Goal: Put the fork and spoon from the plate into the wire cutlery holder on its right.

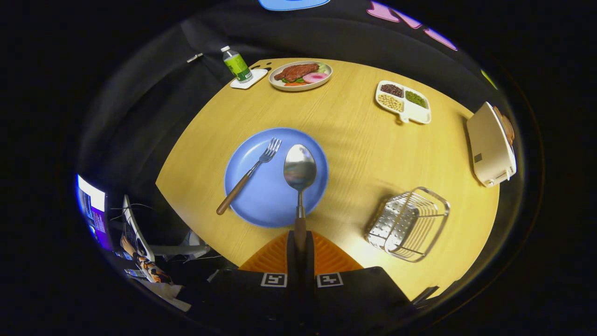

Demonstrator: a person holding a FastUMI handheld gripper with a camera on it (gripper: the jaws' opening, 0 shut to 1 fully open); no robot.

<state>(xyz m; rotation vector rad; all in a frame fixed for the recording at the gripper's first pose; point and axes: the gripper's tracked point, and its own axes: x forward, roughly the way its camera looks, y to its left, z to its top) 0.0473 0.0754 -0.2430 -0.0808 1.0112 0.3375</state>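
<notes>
My gripper (pixel 300 242) is shut on the spoon (pixel 300 170), both orange fingers pressing its brown wooden handle. The spoon's steel bowl points ahead of the fingers and hangs above the near right part of the blue plate (pixel 261 205). The fork (pixel 249 175), also with a brown handle, lies slanted across the plate's left half, its tines toward the far side and its handle end sticking out over the plate's near left rim. The wire cutlery holder (pixel 408 224) stands on the wooden table to the right of the plate, with nothing inside it.
At the table's far side are a plate of meat and vegetables (pixel 301 74), a green-labelled bottle (pixel 237 64) on a white coaster, and a white divided dish of beans (pixel 403 101). A cream toaster (pixel 490 144) stands far right. A person's hand and monitor (pixel 93 210) are off the table's near left.
</notes>
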